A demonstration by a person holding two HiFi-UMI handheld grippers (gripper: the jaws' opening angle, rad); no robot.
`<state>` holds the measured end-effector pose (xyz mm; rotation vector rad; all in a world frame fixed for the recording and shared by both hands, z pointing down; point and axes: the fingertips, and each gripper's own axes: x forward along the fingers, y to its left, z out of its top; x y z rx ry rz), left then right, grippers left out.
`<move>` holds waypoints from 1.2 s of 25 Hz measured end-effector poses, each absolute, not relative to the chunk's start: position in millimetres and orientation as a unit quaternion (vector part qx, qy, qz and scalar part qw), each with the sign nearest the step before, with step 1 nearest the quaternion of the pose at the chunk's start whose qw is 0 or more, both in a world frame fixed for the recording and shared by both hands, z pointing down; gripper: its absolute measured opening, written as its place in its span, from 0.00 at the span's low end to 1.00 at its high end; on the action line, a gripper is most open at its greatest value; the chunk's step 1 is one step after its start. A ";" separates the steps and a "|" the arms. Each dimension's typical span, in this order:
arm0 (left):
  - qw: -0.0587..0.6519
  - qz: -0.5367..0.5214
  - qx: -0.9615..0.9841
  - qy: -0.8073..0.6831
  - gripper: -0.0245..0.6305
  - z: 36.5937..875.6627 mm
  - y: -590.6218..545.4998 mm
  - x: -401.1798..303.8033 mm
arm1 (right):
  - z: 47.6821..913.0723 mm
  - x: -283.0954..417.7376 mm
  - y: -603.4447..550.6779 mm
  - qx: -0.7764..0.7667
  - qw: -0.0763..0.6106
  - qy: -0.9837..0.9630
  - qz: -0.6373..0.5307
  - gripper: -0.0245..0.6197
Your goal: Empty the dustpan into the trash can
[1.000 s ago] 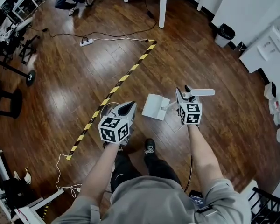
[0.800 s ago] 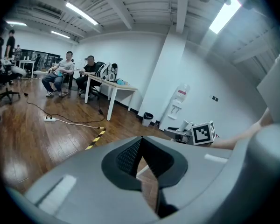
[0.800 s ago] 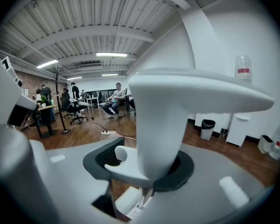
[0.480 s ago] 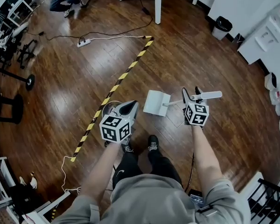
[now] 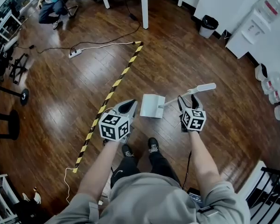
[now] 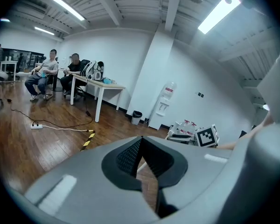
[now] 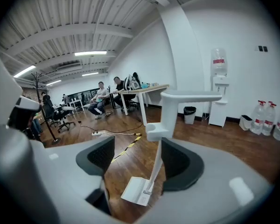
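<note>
Left tool (image 5: 127, 107): jaws together, nothing in them. White dustpan (image 5: 152, 106) sits on wood floor (image 5: 60, 92), its handle rising between right tool (image 5: 187, 100) jaws, which are apart, just been opening, not pinching it. Trash can (image 5: 208, 26) well apart, by the wall.

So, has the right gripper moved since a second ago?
Yes. Against the dustpan handle, the right gripper has eased back toward the person; its jaws have just been opening, the handle untouched between them.
</note>
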<state>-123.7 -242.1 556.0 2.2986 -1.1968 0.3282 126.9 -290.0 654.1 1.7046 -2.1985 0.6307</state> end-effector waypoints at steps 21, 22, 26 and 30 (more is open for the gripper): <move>0.203 0.027 0.853 -0.480 0.04 416.0 -213.0 -225.7 | 386.7 -137.6 -235.5 0.342 0.013 -0.933 0.110 0.04; 0.200 0.025 0.854 -0.480 0.04 411.3 -209.8 -228.4 | 380.9 -145.2 -230.9 0.332 0.009 -0.937 0.110 0.04; 0.184 0.019 0.853 -0.488 0.04 398.2 -199.1 -240.6 | 363.9 -169.2 -220.2 0.304 0.001 -0.947 0.109 0.04; 0.184 0.016 0.851 -0.492 0.04 396.0 -188.7 -248.4 | 354.8 -179.0 -213.4 0.295 -0.005 -0.949 0.108 0.04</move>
